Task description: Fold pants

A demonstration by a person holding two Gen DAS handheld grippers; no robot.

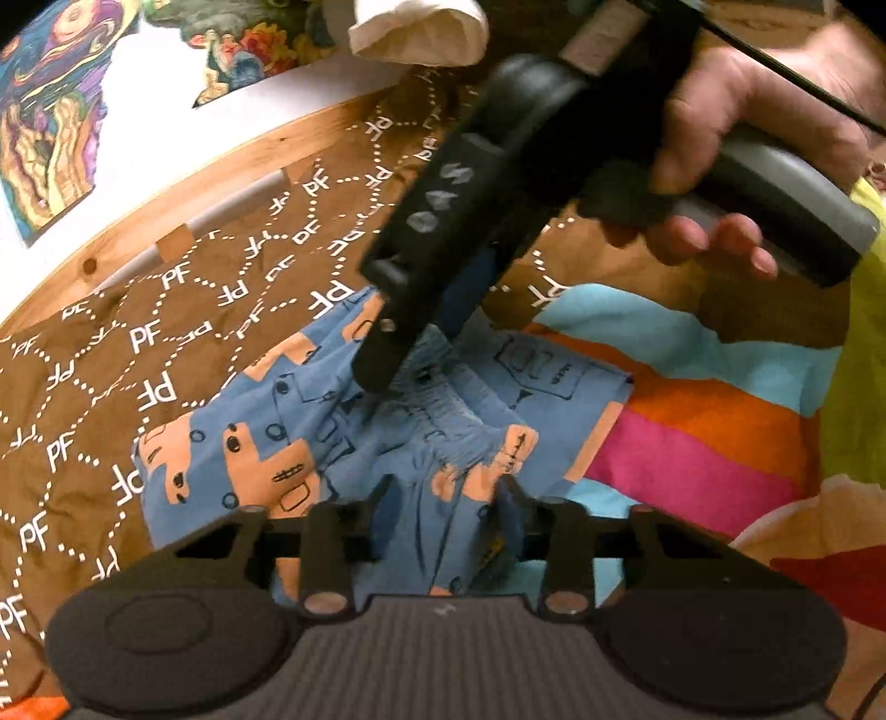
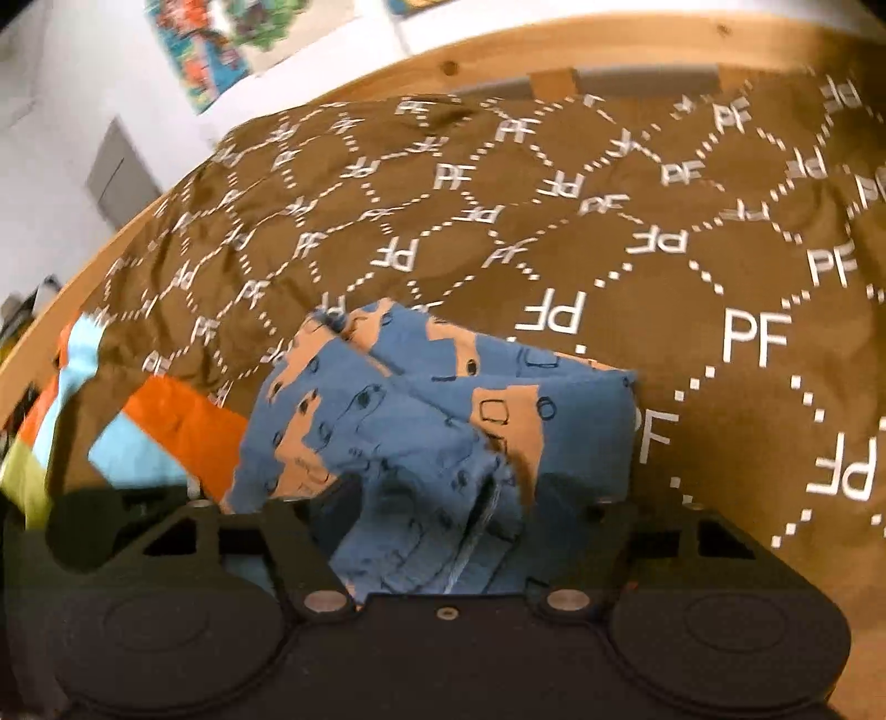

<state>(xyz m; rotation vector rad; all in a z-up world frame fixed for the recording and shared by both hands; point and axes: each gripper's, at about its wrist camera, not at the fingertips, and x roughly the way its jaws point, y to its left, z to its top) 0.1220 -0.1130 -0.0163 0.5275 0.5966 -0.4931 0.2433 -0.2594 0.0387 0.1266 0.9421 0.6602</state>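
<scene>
The pants (image 1: 310, 443) are small, blue with orange car prints, lying bunched on a brown "PF" blanket (image 1: 111, 343). My left gripper (image 1: 446, 493) has its fingers closed in on the pants' cloth near the elastic waistband. My right gripper shows in the left wrist view (image 1: 382, 365), coming down from the upper right with its tips pressed on the waistband. In the right wrist view the pants (image 2: 443, 410) are folded in a heap and my right gripper (image 2: 443, 498) is shut on a gathered fold of them.
A striped cloth (image 1: 692, 421) in orange, pink and light blue lies to the right under the pants. A wooden bed rail (image 1: 221, 166) runs behind the blanket, with a white wall and colourful posters (image 1: 50, 122) beyond. A white cloth (image 1: 421, 27) hangs at the top.
</scene>
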